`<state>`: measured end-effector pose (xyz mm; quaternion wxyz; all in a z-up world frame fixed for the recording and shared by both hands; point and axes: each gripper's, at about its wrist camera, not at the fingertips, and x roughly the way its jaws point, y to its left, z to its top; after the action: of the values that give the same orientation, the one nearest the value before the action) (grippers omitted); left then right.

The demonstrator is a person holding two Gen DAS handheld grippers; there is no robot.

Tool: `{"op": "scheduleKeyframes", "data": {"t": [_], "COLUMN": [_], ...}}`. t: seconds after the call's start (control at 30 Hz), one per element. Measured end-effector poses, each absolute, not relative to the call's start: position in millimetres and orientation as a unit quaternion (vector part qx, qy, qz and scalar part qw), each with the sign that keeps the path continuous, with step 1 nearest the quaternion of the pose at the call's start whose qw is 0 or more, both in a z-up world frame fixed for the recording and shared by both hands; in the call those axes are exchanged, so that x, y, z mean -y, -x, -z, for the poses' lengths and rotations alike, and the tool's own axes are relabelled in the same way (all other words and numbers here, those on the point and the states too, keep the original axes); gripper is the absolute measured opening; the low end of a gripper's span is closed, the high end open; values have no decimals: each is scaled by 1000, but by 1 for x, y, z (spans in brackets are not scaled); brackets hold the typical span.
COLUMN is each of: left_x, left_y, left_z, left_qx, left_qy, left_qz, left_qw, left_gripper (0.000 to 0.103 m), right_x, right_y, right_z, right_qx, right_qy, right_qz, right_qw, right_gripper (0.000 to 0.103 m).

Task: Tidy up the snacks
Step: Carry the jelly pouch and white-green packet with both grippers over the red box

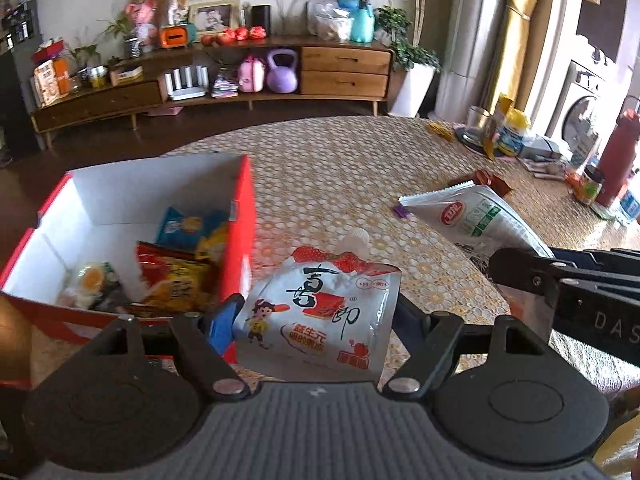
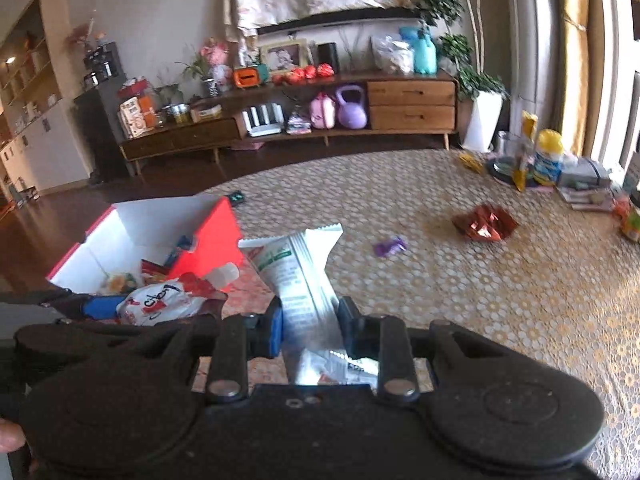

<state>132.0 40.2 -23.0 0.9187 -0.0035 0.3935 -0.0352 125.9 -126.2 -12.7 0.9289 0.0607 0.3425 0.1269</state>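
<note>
The left gripper (image 1: 316, 320) is gripping a white spouted jelly pouch with red strawberry print (image 1: 320, 312) between its blue pads. At ten o'clock from it, a red cardboard box with white inner walls (image 1: 244, 216) is holding several snack packets (image 1: 180, 264). The right gripper (image 2: 310, 330) is clamping a long white and silver snack bag (image 2: 300, 276). On the gold patterned tablecloth (image 2: 520, 300), a crinkled red foil wrapper (image 2: 486, 224) is lying at two o'clock, a small purple wrapper (image 2: 390, 246) nearer.
</note>
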Motion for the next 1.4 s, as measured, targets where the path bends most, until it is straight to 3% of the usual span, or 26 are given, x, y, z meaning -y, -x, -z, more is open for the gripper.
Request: {"op": "scheduleKeyframes", "data": {"t": [0.33, 0.47, 0.57, 1.07, 1.13, 1.17, 1.23, 1.4], "left_x": [-90, -114, -133, -200, -196, -193, -187, -165], "left_y": [-122, -121, -123, -101, -96, -92, -85, -85], "left_z": [-6, -19, -27, 28, 33, 38, 47, 75], "left_qx": [-366, -350, -332, -380, -385, -388, -390, -414], "left_qy": [8, 8, 10, 55, 52, 50, 45, 28], "left_qz": [11, -5, -11, -4, -3, -4, -9, -13], "left_qw": [930, 937, 943, 924, 921, 920, 920, 910], "left_gripper": [78, 65, 65, 65, 69, 78, 86, 87], "right_x": [71, 46, 27, 4, 4, 4, 6, 12], "right_y": [-126, -132, -138, -155, -154, -153, -153, -154], "right_z": [-13, -21, -24, 8, 10, 10, 10, 12], "right_qx": [-325, -322, -320, -359, -360, -360, -361, -365], "right_qy": [-44, -37, -32, -13, -12, -14, -18, -22], "right_qz": [-159, -174, -184, -185, -186, -187, -187, -192], "right_qw": [931, 930, 929, 915, 914, 914, 913, 911], "right_gripper": [26, 26, 26, 26, 26, 26, 26, 26]}}
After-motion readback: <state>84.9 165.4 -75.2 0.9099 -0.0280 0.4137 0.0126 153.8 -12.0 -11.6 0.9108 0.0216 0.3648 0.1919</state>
